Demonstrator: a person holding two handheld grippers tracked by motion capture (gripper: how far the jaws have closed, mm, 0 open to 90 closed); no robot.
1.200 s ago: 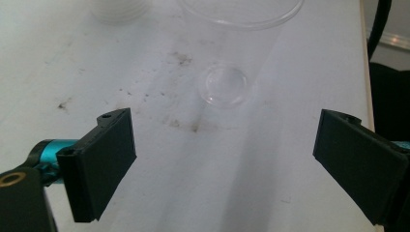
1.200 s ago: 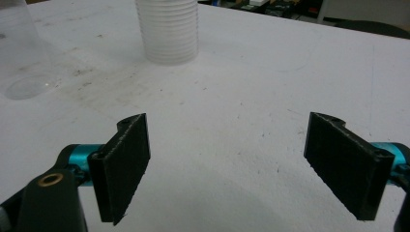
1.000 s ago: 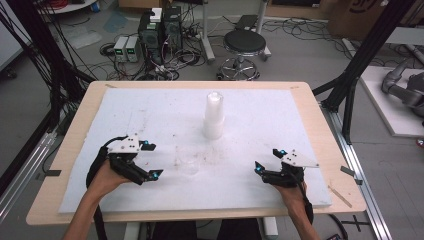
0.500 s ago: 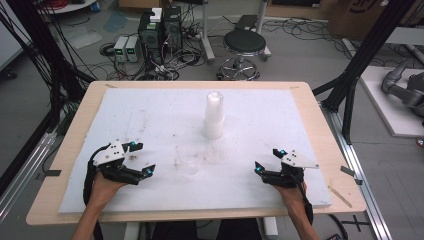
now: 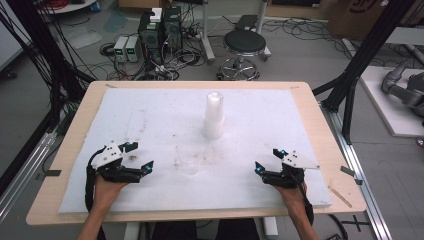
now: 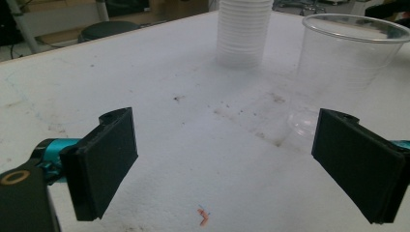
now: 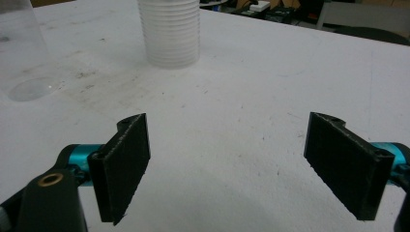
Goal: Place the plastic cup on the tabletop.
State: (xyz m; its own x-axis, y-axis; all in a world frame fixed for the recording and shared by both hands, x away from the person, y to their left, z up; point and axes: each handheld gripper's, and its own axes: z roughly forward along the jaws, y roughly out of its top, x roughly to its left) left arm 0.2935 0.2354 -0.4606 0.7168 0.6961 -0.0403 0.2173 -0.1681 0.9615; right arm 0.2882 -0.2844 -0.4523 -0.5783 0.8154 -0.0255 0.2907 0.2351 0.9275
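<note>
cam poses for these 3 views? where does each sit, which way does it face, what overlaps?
High view: above the person's table edge, facing forward and down; both forearms, left gripper and right gripper show.
Left gripper view: rides the left gripper, faces the single clear cup; open jaws show.
Right gripper view: rides the right gripper, faces the cup stack; open jaws show.
Shared: all three see the single cup and the stack on the white mat.

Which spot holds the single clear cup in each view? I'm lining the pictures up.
High view: the single clear cup stands low of centre, between the two hand-held grippers, in front of the stack of cups.
Left gripper view: at the upper right, just right of the stack.
Right gripper view: at the top left edge, cut off by the frame, left of the stack.
Shared landmark: the stack of cups.
</note>
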